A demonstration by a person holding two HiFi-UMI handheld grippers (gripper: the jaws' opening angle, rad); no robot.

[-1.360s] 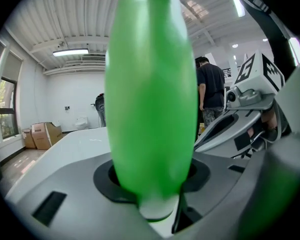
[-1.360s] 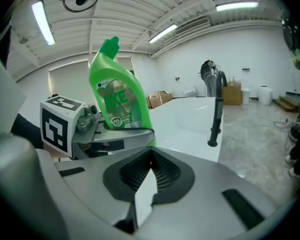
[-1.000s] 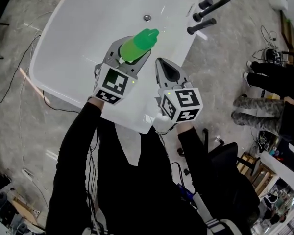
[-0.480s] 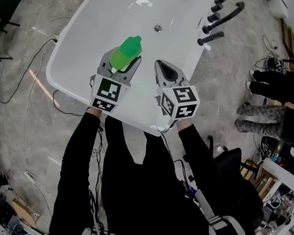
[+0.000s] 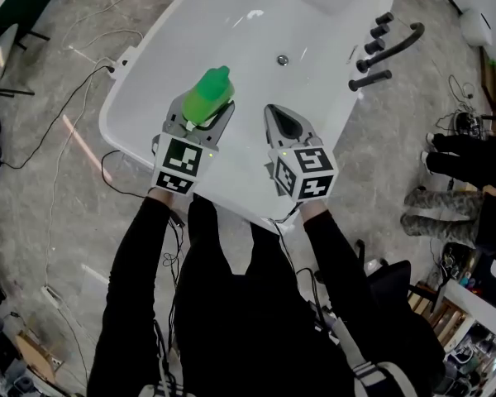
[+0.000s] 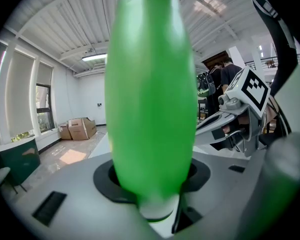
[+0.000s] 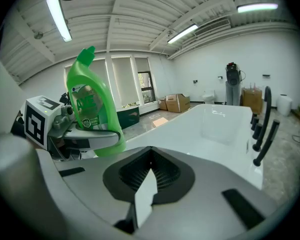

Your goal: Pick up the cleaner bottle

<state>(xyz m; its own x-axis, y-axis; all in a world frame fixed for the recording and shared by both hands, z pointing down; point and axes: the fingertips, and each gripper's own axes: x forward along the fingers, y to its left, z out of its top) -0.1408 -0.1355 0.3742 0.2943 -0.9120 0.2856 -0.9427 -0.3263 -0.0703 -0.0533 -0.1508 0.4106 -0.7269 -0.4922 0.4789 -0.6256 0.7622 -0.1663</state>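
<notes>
You are looking down on a grey marbled floor (image 5: 33, 246). A white bathtub (image 5: 231, 31) stands on it, running from the centre to the upper right of the frame, with black taps (image 5: 394, 46) on its right rim. Black cables (image 5: 48, 131) trail over the floor at left.

A white bathtub (image 5: 256, 19) stands on a grey marbled floor (image 5: 50, 230). Its drain (image 5: 283, 59) lies toward the far end. A black curved faucet (image 5: 394, 44) sits on the right rim. Cardboard boxes (image 7: 177, 103) stand by the far wall.
</notes>
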